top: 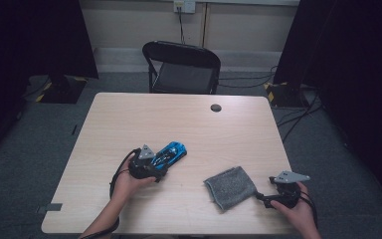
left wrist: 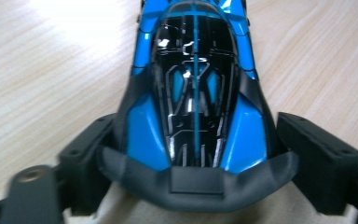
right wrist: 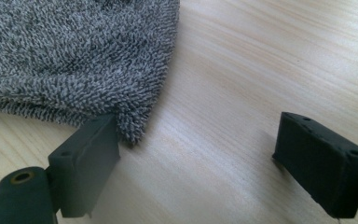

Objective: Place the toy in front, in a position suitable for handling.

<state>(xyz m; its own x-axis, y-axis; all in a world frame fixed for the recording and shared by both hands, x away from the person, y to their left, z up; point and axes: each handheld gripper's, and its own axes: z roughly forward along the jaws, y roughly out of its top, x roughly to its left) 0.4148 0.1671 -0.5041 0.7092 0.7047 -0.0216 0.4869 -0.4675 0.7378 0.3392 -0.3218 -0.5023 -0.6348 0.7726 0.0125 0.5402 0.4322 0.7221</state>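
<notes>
A blue and black toy car [top: 173, 151] lies left of the table's middle, nose to the far right. My left gripper [top: 162, 166] is at its tail. In the left gripper view the car [left wrist: 193, 93] fills the gap of that gripper [left wrist: 196, 161], and both jaws stand against the flanks of its rear end. A grey terry cloth [top: 230, 186] lies folded near the front right. My right gripper [top: 261, 197] points at it from the right. In the right gripper view this gripper [right wrist: 196, 154] is open, and a corner of the cloth [right wrist: 74, 56] rests by the inner edge of its left jaw.
The light wooden table [top: 179, 114] has a black round cable cap [top: 216, 107] near its far edge. A black folding chair [top: 181, 67] stands behind the table. Dark curtains hang at both sides, and cables run over the floor at the right.
</notes>
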